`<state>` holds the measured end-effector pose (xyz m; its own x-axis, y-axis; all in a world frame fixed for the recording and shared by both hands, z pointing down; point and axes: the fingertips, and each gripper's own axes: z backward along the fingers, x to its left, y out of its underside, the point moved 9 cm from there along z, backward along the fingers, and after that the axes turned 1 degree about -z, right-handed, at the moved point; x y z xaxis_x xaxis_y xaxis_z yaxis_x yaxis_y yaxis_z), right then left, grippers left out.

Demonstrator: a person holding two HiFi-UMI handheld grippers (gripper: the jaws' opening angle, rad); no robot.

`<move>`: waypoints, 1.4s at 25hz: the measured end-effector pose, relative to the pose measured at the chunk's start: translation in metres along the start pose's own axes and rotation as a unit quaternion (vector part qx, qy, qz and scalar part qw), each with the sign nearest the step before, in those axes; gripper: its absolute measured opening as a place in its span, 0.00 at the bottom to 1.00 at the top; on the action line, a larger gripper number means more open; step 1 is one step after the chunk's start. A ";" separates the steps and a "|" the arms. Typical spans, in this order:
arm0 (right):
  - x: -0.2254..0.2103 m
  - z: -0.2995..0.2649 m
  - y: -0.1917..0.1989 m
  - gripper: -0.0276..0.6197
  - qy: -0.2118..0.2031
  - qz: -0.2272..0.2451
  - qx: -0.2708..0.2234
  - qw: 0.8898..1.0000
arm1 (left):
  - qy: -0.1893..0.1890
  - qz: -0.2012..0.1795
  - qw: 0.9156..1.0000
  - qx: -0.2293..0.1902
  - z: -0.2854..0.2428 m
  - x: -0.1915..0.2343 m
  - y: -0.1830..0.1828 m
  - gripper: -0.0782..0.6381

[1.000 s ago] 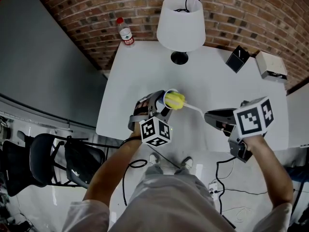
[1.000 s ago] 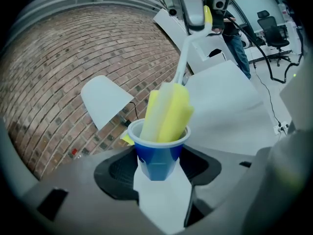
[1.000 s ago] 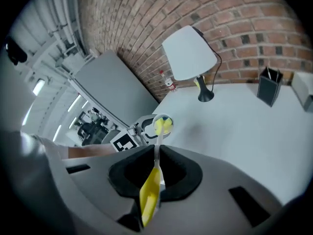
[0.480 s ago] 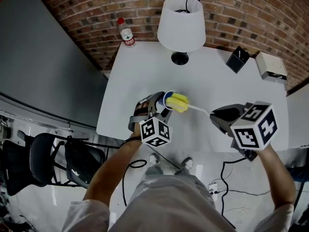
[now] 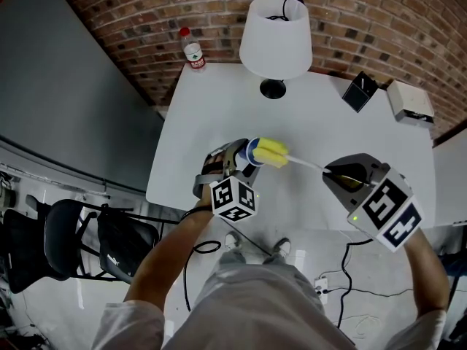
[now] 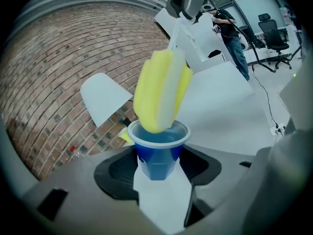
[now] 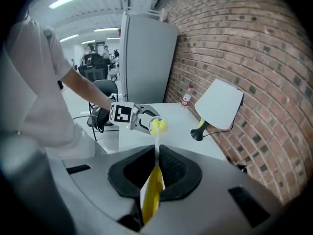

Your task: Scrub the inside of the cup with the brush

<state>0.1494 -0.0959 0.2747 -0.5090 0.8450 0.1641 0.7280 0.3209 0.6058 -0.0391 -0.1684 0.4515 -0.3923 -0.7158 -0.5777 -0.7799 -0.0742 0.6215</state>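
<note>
We've got L gripper (image 6: 157, 174) fingers (image 6: 120, 169) clamped on blue plastic cup (image 6: 157, 153) over the table (image 5: 219, 100); R gripper (image 7: 155, 173) fingers (image 7: 131, 173) clamped on brush (image 6: 161, 94) handle, yellow sponge tip just inside cup mouth

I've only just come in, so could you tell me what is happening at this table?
A person holds tongs in each hand at a white table. The left tongs grip a blue cup; the right tongs hold a brush by its yellow handle. The brush's yellow sponge head sits at the cup's mouth, with only its tip inside.
</note>
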 end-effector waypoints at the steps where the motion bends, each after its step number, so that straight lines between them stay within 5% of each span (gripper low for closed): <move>1: 0.003 0.001 -0.001 0.08 0.005 0.024 0.003 1.000 | 0.000 -0.001 1.000 0.000 0.000 0.000 0.000 0.49; 7: 0.015 0.007 -0.009 0.08 0.047 0.142 0.009 0.989 | 0.006 -0.009 1.000 -0.004 0.002 -0.001 -0.003 0.49; 16: 0.029 0.005 -0.010 0.08 0.084 0.320 0.048 0.942 | 0.020 -0.003 1.000 -0.011 0.002 -0.005 -0.004 0.49; 28: 0.042 -0.006 -0.003 0.08 0.106 0.448 0.061 0.886 | 0.036 -0.019 0.999 -0.017 0.004 -0.006 -0.010 0.49; 35: 0.045 -0.012 -0.001 0.08 0.110 0.474 0.065 0.871 | 0.035 -0.036 0.999 -0.019 0.006 -0.009 -0.013 0.49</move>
<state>0.1201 -0.0631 0.2912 0.2839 0.6594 0.6961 0.9078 -0.4185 0.0262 -0.0286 -0.1570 0.4455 -0.2990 -0.7548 -0.5839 -0.7852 -0.1531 0.6000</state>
